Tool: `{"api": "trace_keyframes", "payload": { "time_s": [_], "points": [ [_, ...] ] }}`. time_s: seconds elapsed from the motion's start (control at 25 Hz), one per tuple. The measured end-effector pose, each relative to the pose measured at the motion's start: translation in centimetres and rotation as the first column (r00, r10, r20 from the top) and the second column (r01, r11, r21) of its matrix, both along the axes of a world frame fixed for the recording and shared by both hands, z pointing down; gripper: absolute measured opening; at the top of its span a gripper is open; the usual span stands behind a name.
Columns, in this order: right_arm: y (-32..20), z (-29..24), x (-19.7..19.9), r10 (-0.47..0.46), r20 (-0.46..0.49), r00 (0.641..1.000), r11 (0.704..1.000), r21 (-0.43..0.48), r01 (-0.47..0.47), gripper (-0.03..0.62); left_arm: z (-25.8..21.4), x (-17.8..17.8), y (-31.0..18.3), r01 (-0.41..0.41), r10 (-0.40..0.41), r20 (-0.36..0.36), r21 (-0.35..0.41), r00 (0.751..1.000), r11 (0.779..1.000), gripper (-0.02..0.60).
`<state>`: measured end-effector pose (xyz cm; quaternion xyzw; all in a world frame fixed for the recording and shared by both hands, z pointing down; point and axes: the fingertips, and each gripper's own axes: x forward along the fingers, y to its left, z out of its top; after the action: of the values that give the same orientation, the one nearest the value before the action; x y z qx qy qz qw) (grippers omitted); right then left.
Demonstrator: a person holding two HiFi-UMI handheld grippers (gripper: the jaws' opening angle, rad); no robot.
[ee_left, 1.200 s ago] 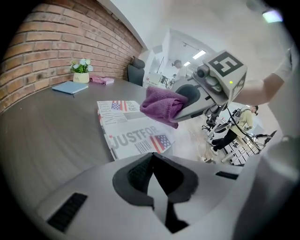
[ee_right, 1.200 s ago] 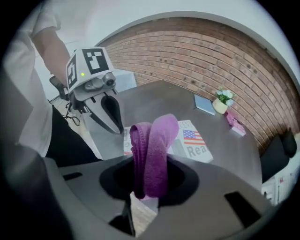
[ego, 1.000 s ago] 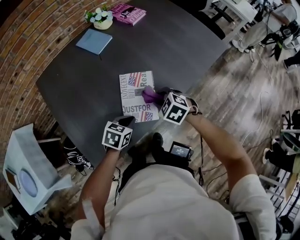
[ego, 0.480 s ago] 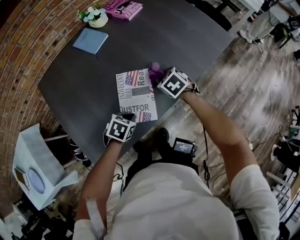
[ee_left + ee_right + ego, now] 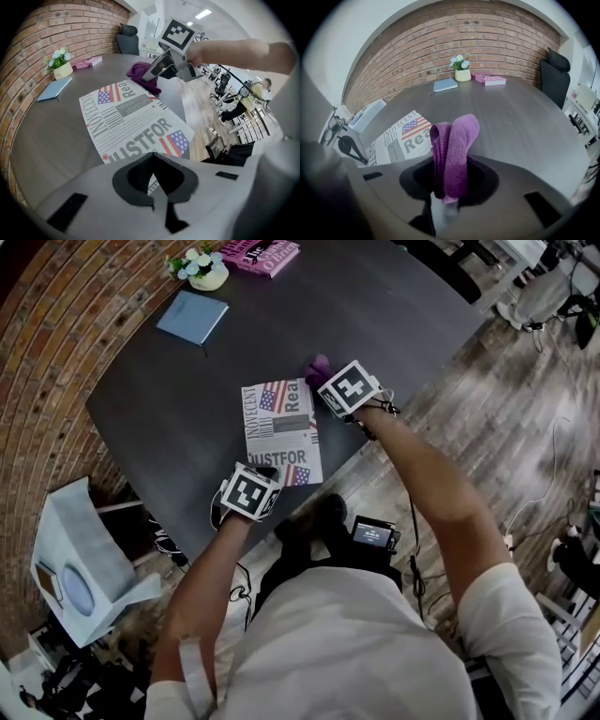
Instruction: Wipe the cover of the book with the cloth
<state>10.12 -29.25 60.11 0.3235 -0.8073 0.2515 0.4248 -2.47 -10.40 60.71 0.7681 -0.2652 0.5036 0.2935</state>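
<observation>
Head view and both gripper views of a book-wiping task on a dark round table [image 5: 169, 399]. The left gripper [image 5: 264, 472] has its jaws closed tip to tip with nothing between them; in the left gripper view [image 5: 151, 154] the tips sit over the near edge of the book [image 5: 131, 124], and whether they press on the cover cannot be told. The book [image 5: 281, 432] lies flat directly ahead of the left gripper, cover up, printed like a newspaper with flag motifs and large lettering.

The right gripper [image 5: 325, 381] is clamped on the purple cloth [image 5: 317, 368]; in the right gripper view [image 5: 446, 192] the folded cloth [image 5: 454, 145] stands up out of the closed jaws. The book [image 5: 401, 136] lies to the left of this gripper, so that the cloth hangs just past the book's far right corner, off the cover. Seen from the left gripper, the cloth [image 5: 140, 74] and the right gripper [image 5: 157, 72] are ahead, beyond the far end of the book.

Well ahead of both grippers, near the brick wall [image 5: 454, 37], stand a blue notebook [image 5: 192, 317], a small pot of flowers [image 5: 202, 270] and a pink book [image 5: 261, 254]
</observation>
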Motion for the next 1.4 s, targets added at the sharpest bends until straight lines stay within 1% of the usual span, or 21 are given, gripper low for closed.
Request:
{"api": "trace_keyframes", "payload": {
  "time_s": [0.2, 0.4, 0.64, 0.92, 1.4],
  "points": [
    [1.4, 1.1, -1.0, -0.036, 0.02, 0.999, 0.999, -0.03, 0.037, 0.104, -0.1, 0.1, 0.0, -0.032, 0.032, 0.004, 0.015, 0.999, 0.999, 0.009],
    [2.5, 1.2, -1.4, -0.044, 0.053, 0.998, 0.998, -0.046, 0.046, 0.103, 0.0, 0.0, 0.1, -0.059, 0.058, 0.02, 0.018, 0.998, 0.998, 0.009],
    [4.5, 1.3, -1.5, -0.059, 0.067, 0.996, 0.996, -0.06, 0.063, 0.103, 0.3, 0.0, 0.2, -0.075, 0.074, 0.024, 0.026, 0.997, 0.997, 0.009],
    [6.8, 1.4, -1.6, -0.08, 0.068, 0.994, 0.994, -0.072, 0.085, 0.103, 0.0, 0.2, 0.0, -0.073, 0.073, 0.012, 0.034, 0.997, 0.997, 0.008],
    [10.7, 1.5, -1.8, -0.105, 0.076, 0.991, 0.989, -0.095, 0.112, 0.103, 0.1, 0.0, -0.1, -0.074, 0.074, 0.019, 0.044, 0.997, 0.996, 0.009]
  ]
}}
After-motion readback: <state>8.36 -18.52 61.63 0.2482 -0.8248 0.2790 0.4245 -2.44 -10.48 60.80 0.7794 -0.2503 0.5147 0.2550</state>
